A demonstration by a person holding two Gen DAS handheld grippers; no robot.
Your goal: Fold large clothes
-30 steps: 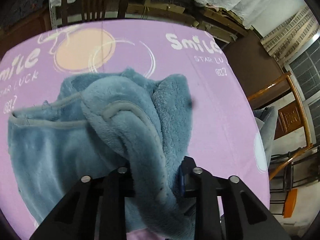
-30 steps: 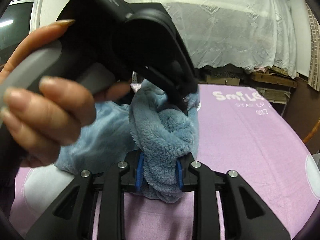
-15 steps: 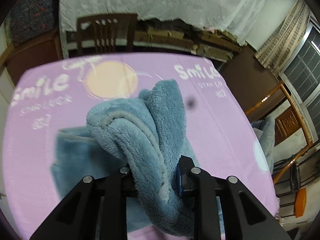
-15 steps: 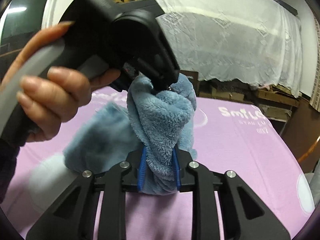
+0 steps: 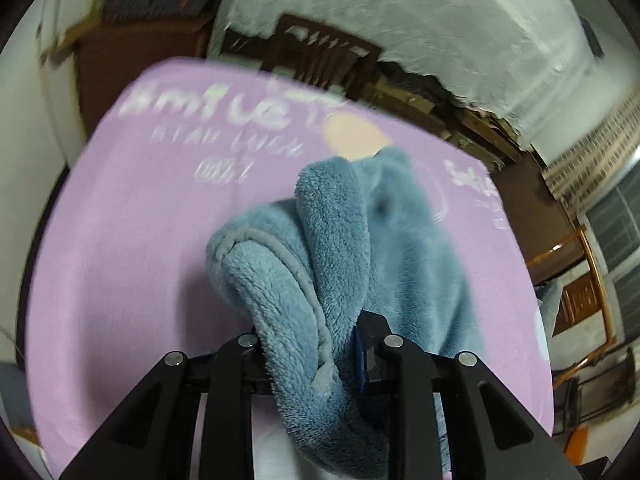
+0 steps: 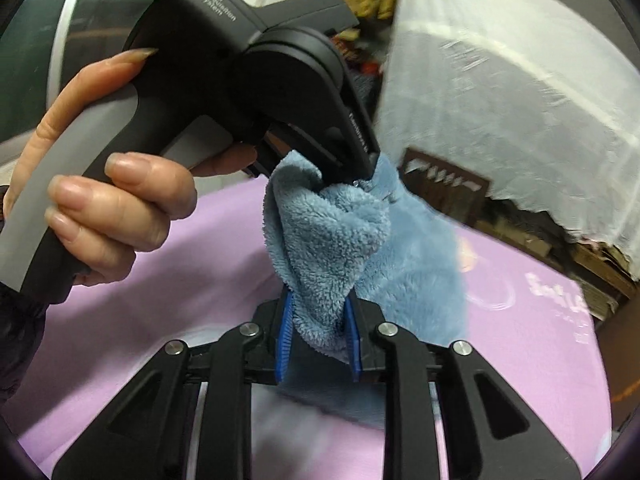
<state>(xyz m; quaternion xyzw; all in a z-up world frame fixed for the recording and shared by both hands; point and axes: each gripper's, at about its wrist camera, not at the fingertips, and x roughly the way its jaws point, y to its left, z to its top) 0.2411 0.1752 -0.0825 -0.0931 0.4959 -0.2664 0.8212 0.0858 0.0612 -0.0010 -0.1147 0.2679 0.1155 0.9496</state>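
A blue fleece garment [image 5: 340,240] hangs bunched over the purple-covered table [image 5: 140,260]. My left gripper [image 5: 316,356] is shut on a thick fold of it with a piped hem, and the rest trails down to the right. In the right wrist view my right gripper [image 6: 318,332] is shut on another fold of the same fleece [image 6: 328,240], between its blue pads [image 6: 282,340]. Just above it, a person's hand [image 6: 112,200] holds the left gripper [image 6: 360,178], which pinches the fleece's top. The two grips are close together.
A dark wooden chair [image 5: 320,56] stands behind the table's far edge, in front of furniture draped in white sheeting [image 5: 400,20]. A wooden chair frame [image 5: 592,280] stands off the table's right side. White lettering [image 5: 208,120] is printed on the cloth.
Both grippers have swung across the table with the fleece. The part that lay spread at the left is gone from there, and the cloth now trails to the right. Both grips hold.
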